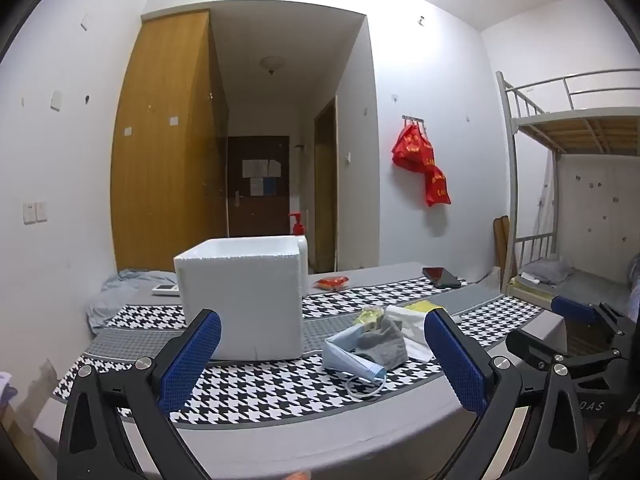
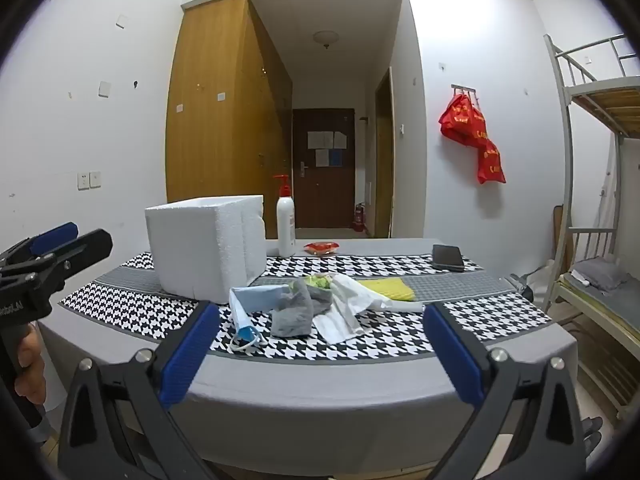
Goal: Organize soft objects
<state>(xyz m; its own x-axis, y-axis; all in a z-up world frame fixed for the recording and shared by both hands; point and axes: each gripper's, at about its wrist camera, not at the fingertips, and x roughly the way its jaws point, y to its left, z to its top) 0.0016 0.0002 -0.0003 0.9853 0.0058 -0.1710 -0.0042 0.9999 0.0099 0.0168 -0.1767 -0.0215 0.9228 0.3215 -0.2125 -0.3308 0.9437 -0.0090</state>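
A heap of soft things lies on the houndstooth-covered table (image 2: 360, 376): a blue face mask (image 2: 252, 304), a grey sock (image 2: 294, 316), a white cloth (image 2: 348, 308), a yellow cloth (image 2: 390, 288) and a green-yellow item (image 2: 318, 280). A white foam box (image 2: 204, 246) stands to their left. In the left wrist view I see the box (image 1: 240, 296), the mask (image 1: 352, 356) and the sock (image 1: 380, 344). My left gripper (image 1: 322, 364) is open and empty, short of the heap. My right gripper (image 2: 320, 356) is open and empty above the table's near edge.
A white pump bottle (image 2: 286, 224) with a red top, a red packet (image 2: 321, 247) and a black phone (image 2: 448, 258) sit at the table's far side. A remote (image 1: 166, 289) lies left of the box. A metal bunk bed (image 2: 600, 200) stands at the right.
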